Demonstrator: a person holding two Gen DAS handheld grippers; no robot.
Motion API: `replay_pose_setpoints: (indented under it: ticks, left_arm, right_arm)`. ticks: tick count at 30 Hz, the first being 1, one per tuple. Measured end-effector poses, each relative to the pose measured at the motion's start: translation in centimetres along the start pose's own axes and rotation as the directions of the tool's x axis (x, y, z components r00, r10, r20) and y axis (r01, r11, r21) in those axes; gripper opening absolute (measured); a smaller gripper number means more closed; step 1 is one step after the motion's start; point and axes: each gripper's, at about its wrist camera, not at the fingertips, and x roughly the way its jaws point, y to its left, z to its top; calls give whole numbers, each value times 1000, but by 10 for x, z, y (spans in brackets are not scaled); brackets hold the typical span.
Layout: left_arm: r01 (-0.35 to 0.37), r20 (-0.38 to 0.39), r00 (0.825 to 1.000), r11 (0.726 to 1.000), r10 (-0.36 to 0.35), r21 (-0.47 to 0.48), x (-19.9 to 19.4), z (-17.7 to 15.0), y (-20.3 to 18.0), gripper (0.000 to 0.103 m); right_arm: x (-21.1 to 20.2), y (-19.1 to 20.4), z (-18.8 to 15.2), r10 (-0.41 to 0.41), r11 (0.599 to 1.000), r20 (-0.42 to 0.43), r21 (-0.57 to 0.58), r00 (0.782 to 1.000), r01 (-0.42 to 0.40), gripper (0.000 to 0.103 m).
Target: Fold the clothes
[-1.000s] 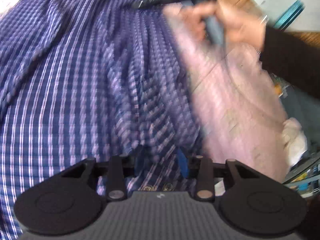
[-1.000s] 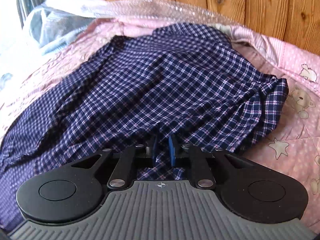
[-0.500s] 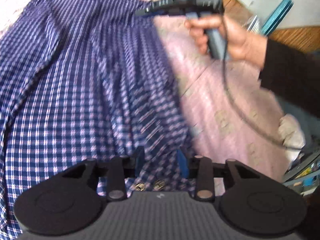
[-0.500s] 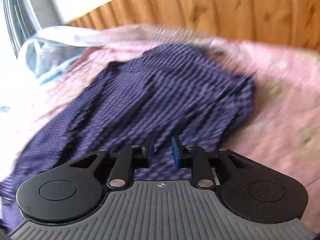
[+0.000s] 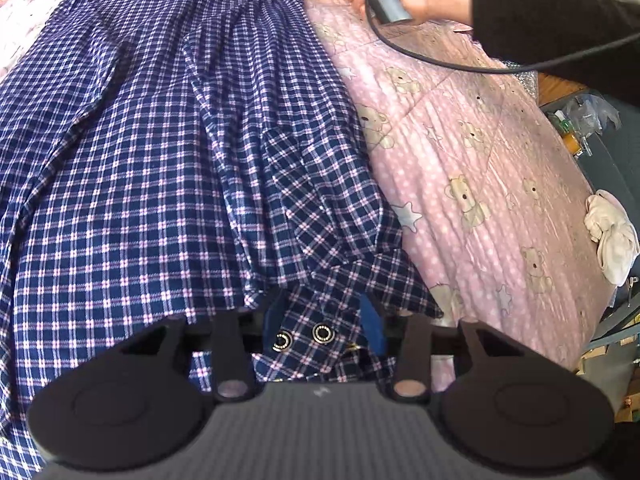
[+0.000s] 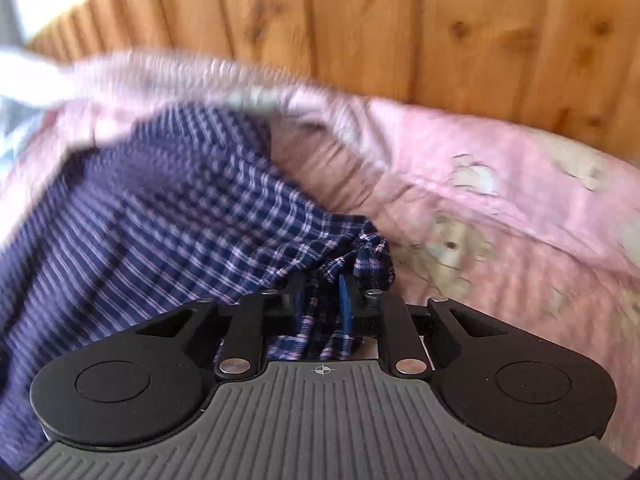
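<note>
Left tongs (image 5: 322,316) part-open; right tongs (image 6: 322,294) closing.

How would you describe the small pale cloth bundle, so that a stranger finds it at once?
Start from the pink quilt printed with bears and stars, where the navy checked shirt lies. Follow the quilt to its right edge in the left wrist view. There sits a crumpled cream cloth bundle, the only plain, unpatterned fabric.

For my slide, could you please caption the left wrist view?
Left gripper holds navy-and-pink checked shirt hem on pink bear-print quilt.
</note>
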Motion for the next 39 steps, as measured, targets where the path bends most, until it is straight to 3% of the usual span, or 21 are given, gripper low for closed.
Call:
replay_pose_setpoints:
  ticks: [3,6,8,11,13,17,19,20,22,23,24,26,27,29,32,35,37,39]
  left_arm:
    - [11,11,1000,1000,-11,-16,-3,-5,5,42]
    - [25,30,999,999,-24,-32,-7,-9,7,42]
    - [37,35,999,998,-35,-48,-14,-8,9,42]
    - [59,96,994,996,-54,-59,-41,-14,17,43]
    - [51,132,990,995,-40,-82,-57,-25,34,47]
    - [38,122,992,989,-21,-141,-62,-56,73,49]
    - [31,106,994,985,-13,-170,-61,-73,92,48]
    - [21,99,995,987,-5,-162,-60,-81,96,48]
    - [39,109,994,990,-25,-137,-68,-96,100,48]
    - [47,98,995,990,-34,-134,-73,-100,100,48]
    - [66,101,993,990,-53,-127,-82,-104,101,48]
    - [102,109,990,988,-89,-115,-99,-113,104,52]
    - [92,124,989,989,-78,-113,-110,-116,109,58]
    - [63,162,986,989,-41,-132,-134,-124,128,68]
    - [-1,203,977,960,60,-280,-158,-132,177,77]
    - [-13,188,976,893,110,-450,-171,-138,234,78]
    - [32,172,983,852,69,-523,-167,-140,259,78]
    - [66,163,986,838,28,-541,-157,-139,263,77]
  right_arm:
    - [-20,12,-27,66,997,5,38,998,-66,19]
    - [-4,24,-43,43,997,3,-59,999,-43,17]
    - [-9,24,-32,7,1000,-43,8,999,-6,19]
    - [-66,48,-39,51,999,44,10,998,-52,23]
    - [-107,75,-67,113,994,53,2,992,-114,37]
    - [-151,156,-164,169,985,-55,-25,984,-170,36]
    - [-162,193,-215,142,988,-122,-37,982,-147,37]
    - [-173,209,-236,102,991,-100,-80,990,-110,39]
    - [-195,234,-268,44,989,-79,-139,996,-55,52]
    - [-206,243,-279,24,987,-80,-157,997,-37,52]
    - [-221,248,-286,4,991,-70,-136,998,-13,53]
    - [-251,243,-298,28,999,-68,31,997,-26,54]
    - [-263,233,-306,71,986,-71,157,995,-59,54]
    - [-281,214,-330,136,914,-56,392,989,-104,54]
    - [-297,199,-371,209,794,-52,591,977,-138,54]
    - [-306,203,-397,243,747,-55,648,969,-150,54]
    - [-308,205,-406,264,717,-33,676,964,-173,54]
    - [-307,209,-409,287,706,-29,682,957,-191,54]
